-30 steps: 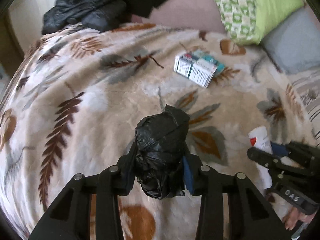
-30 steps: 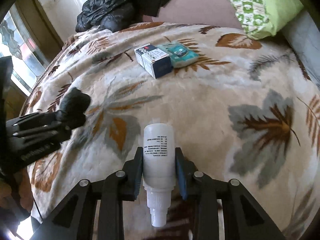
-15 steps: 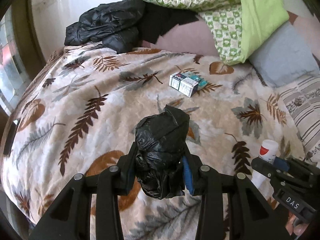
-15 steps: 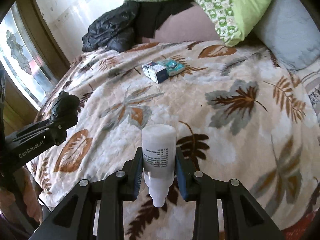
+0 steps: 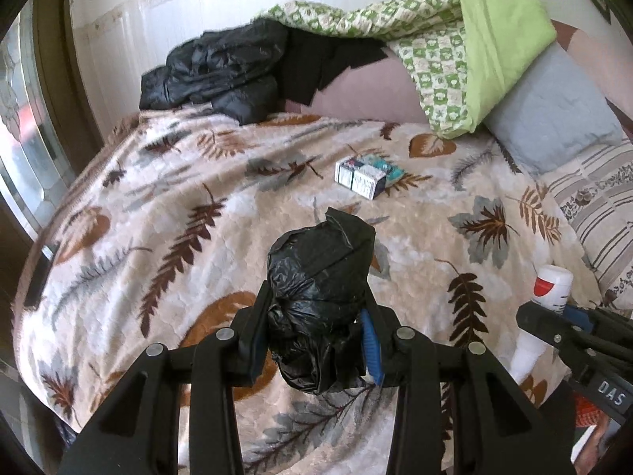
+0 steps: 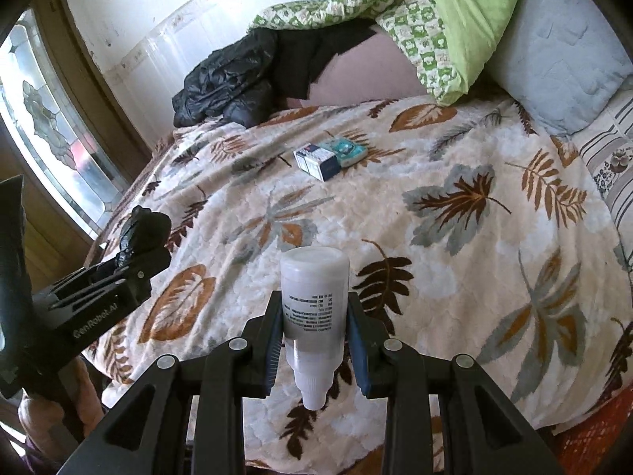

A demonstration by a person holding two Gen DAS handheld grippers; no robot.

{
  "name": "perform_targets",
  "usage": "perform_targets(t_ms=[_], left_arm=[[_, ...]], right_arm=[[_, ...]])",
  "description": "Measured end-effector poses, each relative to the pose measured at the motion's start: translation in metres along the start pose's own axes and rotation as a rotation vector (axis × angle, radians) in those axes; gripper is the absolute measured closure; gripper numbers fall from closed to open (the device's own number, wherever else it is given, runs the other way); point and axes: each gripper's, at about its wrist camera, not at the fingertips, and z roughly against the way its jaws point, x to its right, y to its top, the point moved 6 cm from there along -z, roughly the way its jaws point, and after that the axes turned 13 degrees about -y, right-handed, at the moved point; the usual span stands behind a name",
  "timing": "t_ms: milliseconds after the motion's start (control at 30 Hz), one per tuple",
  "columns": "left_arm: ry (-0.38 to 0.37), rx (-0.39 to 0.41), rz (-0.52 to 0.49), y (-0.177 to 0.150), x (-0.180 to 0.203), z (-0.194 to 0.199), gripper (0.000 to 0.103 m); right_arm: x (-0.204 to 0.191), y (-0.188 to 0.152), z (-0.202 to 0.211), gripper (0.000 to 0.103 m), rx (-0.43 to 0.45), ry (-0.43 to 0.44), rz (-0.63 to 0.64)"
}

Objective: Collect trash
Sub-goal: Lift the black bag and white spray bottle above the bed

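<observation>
A crumpled black plastic bag bundle (image 5: 320, 301) is clamped between the closed-in fingers of the left gripper (image 5: 316, 340), held clear above the near edge of the bed. A white plastic squeeze bottle (image 6: 314, 316), nozzle toward the camera, is pinched by the right gripper (image 6: 315, 342), also off the surface. Open room is seen across the cream leaf-patterned fleece blanket (image 6: 435, 245). Farther back, a small white-and-blue cardboard box (image 6: 316, 160) lies touching a teal tissue packet (image 6: 348, 150), near a heaped black puffer jacket (image 5: 213, 71).

"GenRobot.AI" on the left hand-held gripper (image 6: 136, 259), "DAS" on the right hand-held gripper (image 5: 554, 318)
</observation>
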Motion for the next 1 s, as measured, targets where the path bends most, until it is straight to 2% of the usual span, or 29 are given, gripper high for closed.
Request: perform_targets(t_ms=[133, 400, 667, 1000], left_arm=[[0.008, 0.020, -0.023, 0.003, 0.007, 0.005, 0.065], [-0.018, -0.013, -0.045, -0.004, 0.021, -0.001, 0.065], [-0.057, -0.028, -0.071, -0.006, 0.035, -0.004, 0.065], [-0.070, -0.049, -0.095, -0.008, 0.048, -0.008, 0.065]], right_arm=[[-0.003, -0.002, 0.012, 0.071, 0.020, 0.000, -0.001], [-0.001, -0.005, 0.020, 0.071, 0.028, -0.022, 0.004], [0.014, -0.006, 0.023, 0.071, 0.028, -0.050, -0.021], [0.031, -0.010, 0.027, 0.071, 0.026, -0.073, -0.058]])
